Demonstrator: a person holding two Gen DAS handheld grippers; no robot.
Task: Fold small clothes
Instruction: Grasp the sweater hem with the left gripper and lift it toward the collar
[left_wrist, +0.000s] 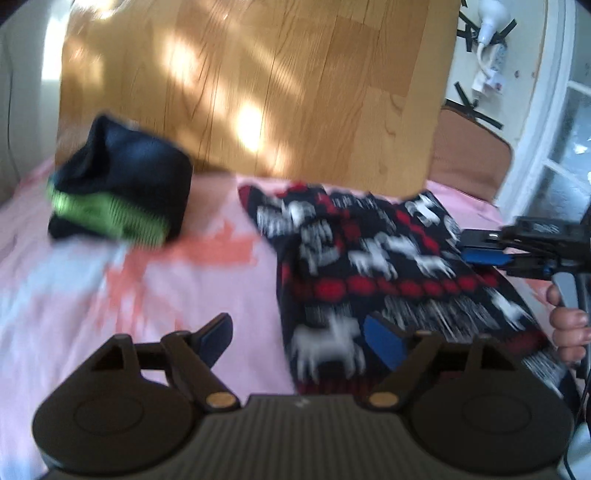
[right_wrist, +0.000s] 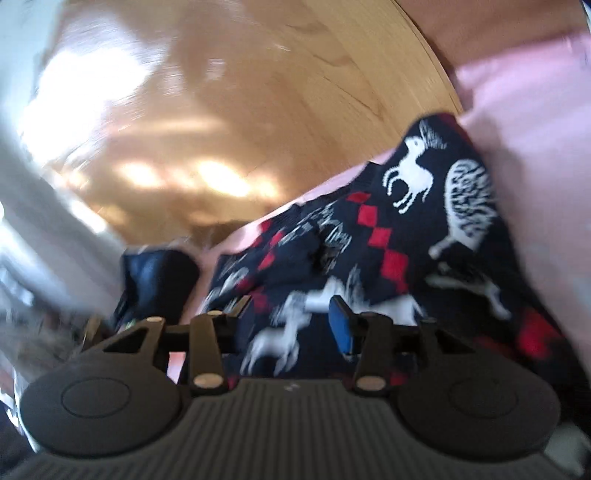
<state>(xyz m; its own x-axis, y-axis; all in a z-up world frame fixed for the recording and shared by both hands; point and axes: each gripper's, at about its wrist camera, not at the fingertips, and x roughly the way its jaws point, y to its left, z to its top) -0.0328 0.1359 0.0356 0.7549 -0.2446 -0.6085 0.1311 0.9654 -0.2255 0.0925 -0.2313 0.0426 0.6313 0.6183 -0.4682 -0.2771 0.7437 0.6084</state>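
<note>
On pink sheet (left_wrist: 221, 295): patterned knit (left_wrist: 369, 258), rumpled; left gripper (left_wrist: 299, 339) & right gripper (right_wrist: 291, 317) both spread.

Sunlit wooden floor (left_wrist: 258, 92), white window frame (left_wrist: 554, 110)

In front of my left fingers (left_wrist: 221, 338) the pink bed cover (left_wrist: 155, 295) is bare, so I can slide forward there. The folded dark and green cloth (left_wrist: 118, 184) blocks the far left. The dark sweater with white animals (left_wrist: 369, 266) fills the right side, with a bare strip between the two. My right gripper (left_wrist: 524, 247) sits at the sweater's right edge. The wooden board (left_wrist: 258, 81) closes the far side.
</note>
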